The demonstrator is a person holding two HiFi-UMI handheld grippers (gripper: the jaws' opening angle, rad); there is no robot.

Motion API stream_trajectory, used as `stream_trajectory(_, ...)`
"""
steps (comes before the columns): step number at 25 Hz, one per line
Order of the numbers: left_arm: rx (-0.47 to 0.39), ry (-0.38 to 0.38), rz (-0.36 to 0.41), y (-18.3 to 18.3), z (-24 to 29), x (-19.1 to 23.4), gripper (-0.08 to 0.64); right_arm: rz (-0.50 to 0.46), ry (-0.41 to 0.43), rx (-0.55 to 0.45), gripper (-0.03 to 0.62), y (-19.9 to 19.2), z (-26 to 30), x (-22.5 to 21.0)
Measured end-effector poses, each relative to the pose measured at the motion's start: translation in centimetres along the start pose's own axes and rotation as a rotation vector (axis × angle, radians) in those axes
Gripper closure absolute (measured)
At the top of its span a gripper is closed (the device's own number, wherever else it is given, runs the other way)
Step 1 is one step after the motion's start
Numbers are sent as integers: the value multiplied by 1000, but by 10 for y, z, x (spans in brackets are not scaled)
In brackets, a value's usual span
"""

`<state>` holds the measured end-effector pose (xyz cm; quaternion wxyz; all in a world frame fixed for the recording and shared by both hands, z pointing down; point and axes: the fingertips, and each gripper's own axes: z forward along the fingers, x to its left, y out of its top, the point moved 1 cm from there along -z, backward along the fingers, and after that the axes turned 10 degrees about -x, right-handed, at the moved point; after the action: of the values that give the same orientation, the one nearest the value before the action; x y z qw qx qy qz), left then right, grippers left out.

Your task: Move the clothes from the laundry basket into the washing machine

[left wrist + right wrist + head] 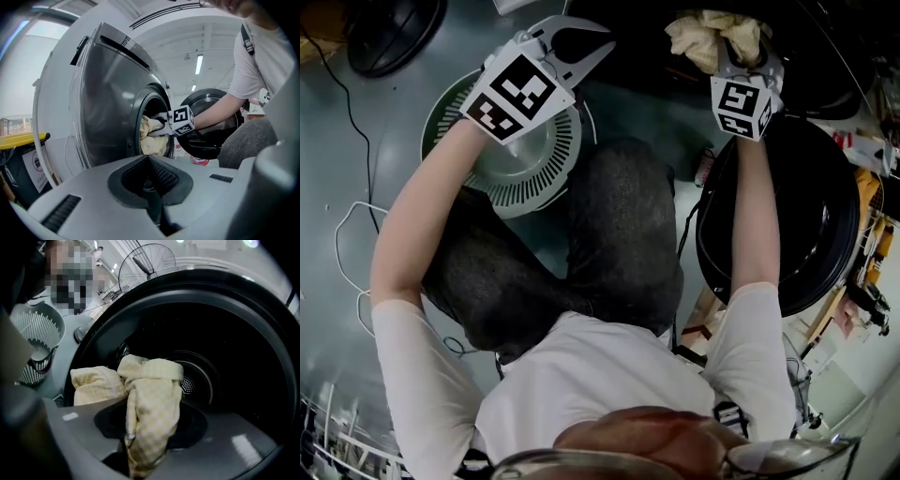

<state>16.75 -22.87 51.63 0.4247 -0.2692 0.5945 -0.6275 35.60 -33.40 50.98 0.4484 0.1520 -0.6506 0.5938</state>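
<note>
Right gripper [731, 56] is clamped on a pale yellow checked cloth [152, 394], jaws narrow with the fabric bunched between them. The cloth is at the mouth of the washing machine [108, 93], right at the drum opening [211, 357] and not yet deep inside. Left gripper [148, 161] has its jaws together with nothing between them, and hangs over the laundry basket [553, 159] on the floor.

Risks:
- One fold bulges to the left of the pinch and a tail hangs below the jaws. Letting go this shallow would likely leave part of it draped over the opening's lip, or drop it to the floor.
- Fabric left on the lip could get trapped when the door [787, 216] is shut.
- The grip is on a loose bunch, not a flat edge, so a quick push in could let the cloth slide out.
- The right gripper is close to the rim of the opening and a sideways move could knock it.
- The open door stands just beside the right forearm, so pulling back wide could bump it.

Writing:
- No brand or model name shows on the washing machine.
- Both gripper cubes carry black-and-white square markers, with no letters.
- A sticker on the dark bin [37, 164] with the yellow lid is too small to read.
- A small red-and-white container [200, 161] on the floor by the door has print that can't be made out.
</note>
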Motion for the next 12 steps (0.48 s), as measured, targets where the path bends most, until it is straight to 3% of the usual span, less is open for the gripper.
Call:
stream_trajectory(5,2,0,16,-2,0,-4,554,-147,-74,0,391,-14,24,1)
stream_trajectory(12,5,2,18,-4,1,-11,554,-238,-122,12,391,-31,39,-3)
